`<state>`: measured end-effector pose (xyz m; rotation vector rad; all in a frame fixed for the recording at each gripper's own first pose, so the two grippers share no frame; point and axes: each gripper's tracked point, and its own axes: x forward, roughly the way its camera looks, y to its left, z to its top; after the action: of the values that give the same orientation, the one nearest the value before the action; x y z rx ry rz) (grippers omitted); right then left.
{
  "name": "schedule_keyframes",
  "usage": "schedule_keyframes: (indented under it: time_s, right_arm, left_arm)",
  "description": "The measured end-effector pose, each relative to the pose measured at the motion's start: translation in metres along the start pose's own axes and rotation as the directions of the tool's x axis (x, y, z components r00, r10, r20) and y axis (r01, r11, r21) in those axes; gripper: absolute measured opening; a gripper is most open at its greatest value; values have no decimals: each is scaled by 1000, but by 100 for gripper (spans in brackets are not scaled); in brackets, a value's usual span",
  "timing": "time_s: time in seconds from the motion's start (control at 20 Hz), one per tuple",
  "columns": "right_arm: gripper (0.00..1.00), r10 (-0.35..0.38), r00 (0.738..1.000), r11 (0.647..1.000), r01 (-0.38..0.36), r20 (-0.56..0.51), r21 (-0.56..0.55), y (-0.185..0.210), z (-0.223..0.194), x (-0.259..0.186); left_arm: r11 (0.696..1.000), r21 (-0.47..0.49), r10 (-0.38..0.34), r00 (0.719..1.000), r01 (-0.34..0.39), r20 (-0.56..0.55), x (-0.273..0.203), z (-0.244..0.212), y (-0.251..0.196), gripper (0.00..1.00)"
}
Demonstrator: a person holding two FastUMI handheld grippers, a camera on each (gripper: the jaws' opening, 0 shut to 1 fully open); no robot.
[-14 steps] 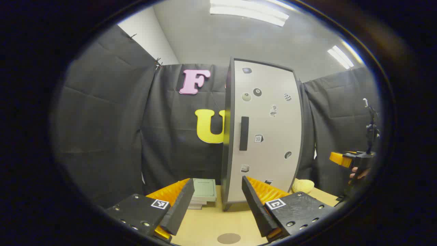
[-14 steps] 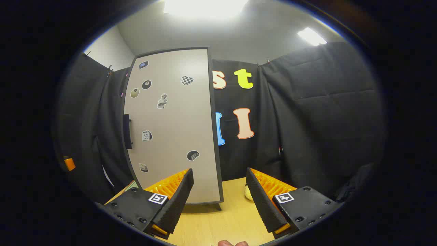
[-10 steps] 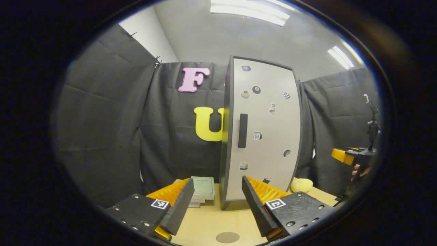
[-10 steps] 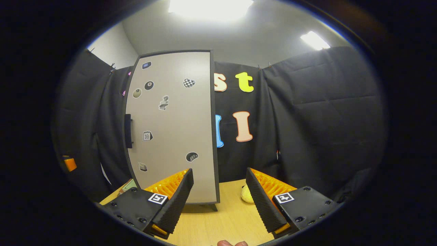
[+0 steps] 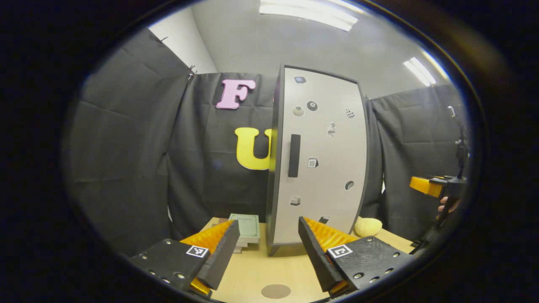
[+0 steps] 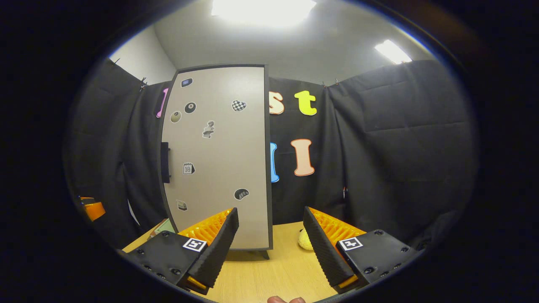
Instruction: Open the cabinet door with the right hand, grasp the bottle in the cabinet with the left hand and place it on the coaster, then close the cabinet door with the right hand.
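Note:
A tall cabinet [image 5: 324, 160] with a pale grey door and black frame stands at the back of the wooden table; its door is closed and carries a black vertical handle [image 5: 294, 155] and small stickers. The same cabinet [image 6: 219, 155] and handle [image 6: 165, 162] appear in the right gripper view. A round brown coaster [image 5: 276, 291] lies on the table just ahead of my left gripper [image 5: 269, 248], which is open and holds nothing. My right gripper [image 6: 271, 242] is open too, well short of the door. The closed door hides the bottle.
A stack of books [image 5: 245, 227] lies left of the cabinet. A yellow soft lump [image 5: 367, 226] sits at its right foot, also seen as the lump [image 6: 304, 239] between the right fingers. The other gripper [image 5: 436, 187] hangs at the far right.
Both views have drifted: the cabinet sits slightly higher and further left in the left gripper view, further right in the right gripper view. Both grippers stay open.

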<state>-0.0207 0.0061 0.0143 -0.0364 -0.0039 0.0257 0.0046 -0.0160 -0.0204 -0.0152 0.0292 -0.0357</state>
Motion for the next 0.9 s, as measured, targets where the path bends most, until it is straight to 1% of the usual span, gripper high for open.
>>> schedule_keyframes:
  time_s: [0.1,0.15,0.2,0.35,0.4,0.5,0.55,0.6,0.65,0.7,0.8,0.85,0.9]
  right_arm:
    - [98,4,1000,1000,-4,-6,3,3,-2,1]
    - [98,8,1000,1000,-8,-9,2,5,-1,2]
    - [98,10,1000,1000,-10,-9,0,6,0,4]
    - [98,11,1000,1000,-11,-8,-5,10,2,8]
    - [98,20,1000,1000,-20,-12,-4,14,2,12]
    - [98,34,998,999,-34,-51,-1,19,-4,21]
    - [98,31,998,1000,-30,-51,6,21,0,25]
    - [93,21,999,1000,-21,-38,17,22,7,30]
    - [92,21,1000,999,-20,-18,25,25,17,36]
    - [98,28,1000,999,-28,4,20,29,25,43]
    - [98,26,999,1000,-25,22,-7,33,42,61]
    - [92,36,999,999,-36,25,-16,38,51,69]
    - [92,58,998,998,-57,36,-19,47,61,77]
  left_arm:
    - [1000,2,2,1000,-2,-5,1,-4,1,87]
    - [1000,3,4,1000,-4,-9,0,-7,2,84]
    - [1000,4,6,1000,-6,-17,2,-10,4,87]
    - [1000,14,18,999,-17,-35,-1,-21,11,87]
    - [1000,19,25,999,-24,-38,0,-23,15,84]
    - [999,21,33,998,-32,-48,-1,-30,20,84]
    - [999,23,38,998,-37,-53,-1,-34,24,84]
    - [999,24,44,997,-43,-57,-2,-37,27,87]
    - [999,26,48,997,-46,-60,-4,-40,29,87]
    - [998,31,53,996,-51,-65,-3,-42,32,87]
    - [997,36,64,995,-61,-76,-6,-48,36,87]
    - [998,33,64,995,-61,-82,-8,-53,35,87]
    - [998,31,65,994,-63,-88,-11,-56,35,84]
